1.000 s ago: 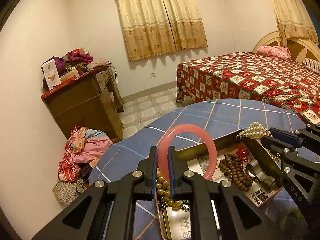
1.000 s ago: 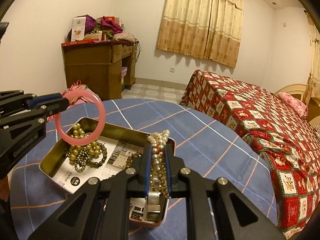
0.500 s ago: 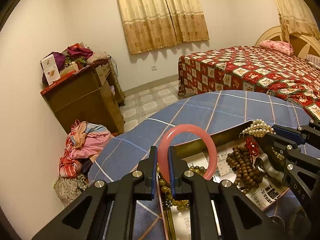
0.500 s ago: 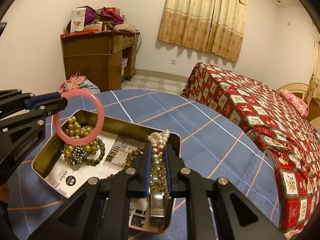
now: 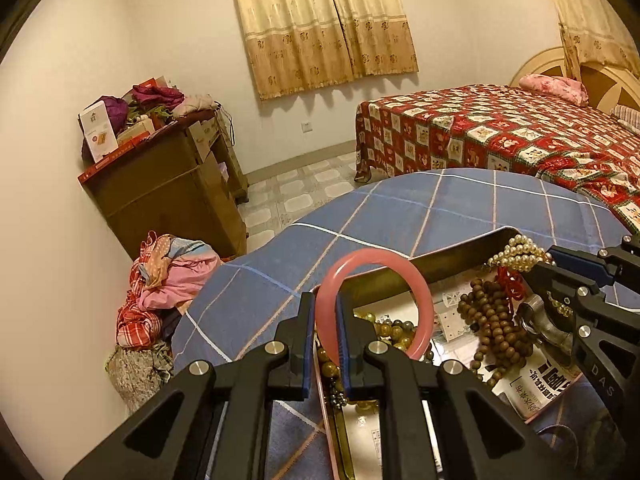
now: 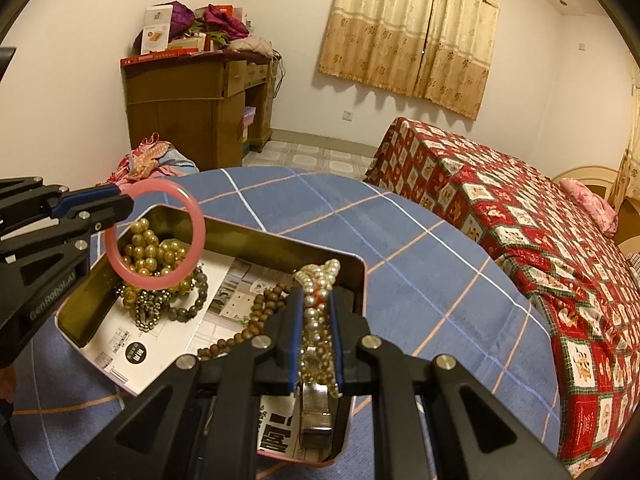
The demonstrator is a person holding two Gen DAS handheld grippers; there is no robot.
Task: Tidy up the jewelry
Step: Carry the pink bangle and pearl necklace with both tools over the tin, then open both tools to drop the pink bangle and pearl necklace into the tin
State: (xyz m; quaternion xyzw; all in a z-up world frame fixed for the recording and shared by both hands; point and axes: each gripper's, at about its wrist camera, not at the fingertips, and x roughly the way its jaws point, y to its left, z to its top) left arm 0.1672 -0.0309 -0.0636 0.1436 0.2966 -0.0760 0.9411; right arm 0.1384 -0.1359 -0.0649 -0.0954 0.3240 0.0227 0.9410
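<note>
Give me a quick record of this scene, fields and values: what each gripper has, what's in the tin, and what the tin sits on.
left gripper: shut on pink bangle, held upright over the tin
right gripper: shut on pearl strand
tin: open, printed paper lining its bottom
tin contents: golden bead bracelets, brown wooden beads, a silver metal piece
surface: blue checked tablecloth
background: bed, wooden desk
</note>
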